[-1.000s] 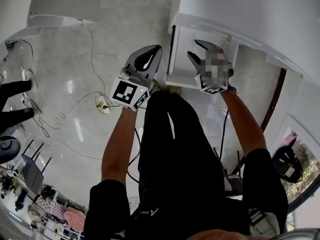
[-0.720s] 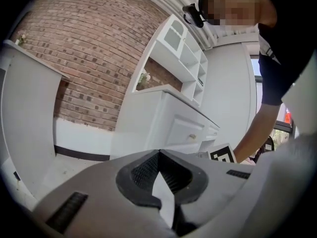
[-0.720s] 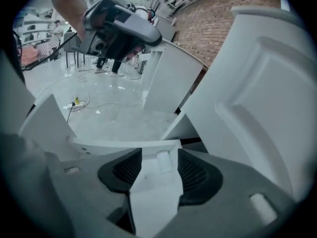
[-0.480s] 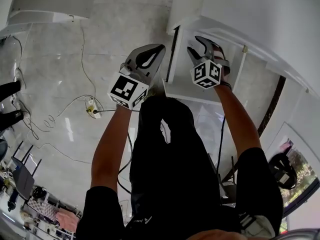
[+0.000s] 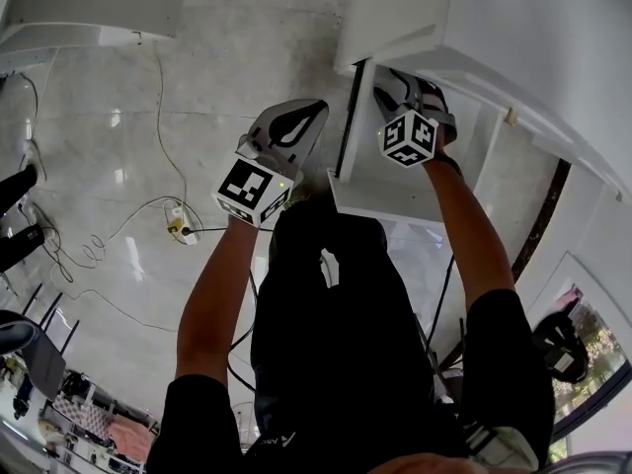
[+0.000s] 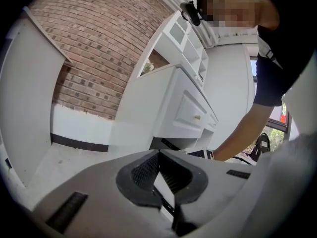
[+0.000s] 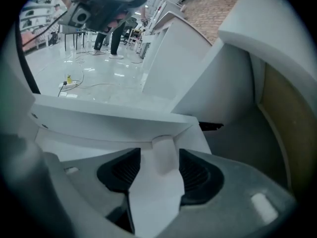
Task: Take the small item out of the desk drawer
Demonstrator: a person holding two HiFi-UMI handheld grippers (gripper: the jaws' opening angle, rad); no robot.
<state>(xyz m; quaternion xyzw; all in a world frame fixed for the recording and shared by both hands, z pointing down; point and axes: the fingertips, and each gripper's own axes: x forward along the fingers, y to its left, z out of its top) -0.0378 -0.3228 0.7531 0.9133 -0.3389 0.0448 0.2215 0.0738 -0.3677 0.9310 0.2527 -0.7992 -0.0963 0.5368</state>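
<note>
A white desk point(image 5: 523, 28) has its drawer point(image 5: 385, 181) pulled out toward me. My right gripper point(image 5: 387, 82) is at the drawer front. In the right gripper view its jaws point(image 7: 159, 155) are opening around the white drawer knob point(image 7: 164, 148), which stands between the pads with a thin gap on the left. My left gripper point(image 5: 318, 107) hangs beside the drawer's left side, its fingertips together point(image 6: 158, 155) on nothing. The drawer bottom that shows is bare white, and no small item is visible in it.
The person's black-clad legs point(image 5: 326, 294) stand right below the drawer. A power strip point(image 5: 178, 227) and loose cables lie on the glossy floor to the left. In the left gripper view, white cabinets point(image 6: 188, 108) stand against a brick wall point(image 6: 99, 43).
The drawer has slid out toward the person, with the right gripper at its front. The left gripper has stayed beside it, shut.
</note>
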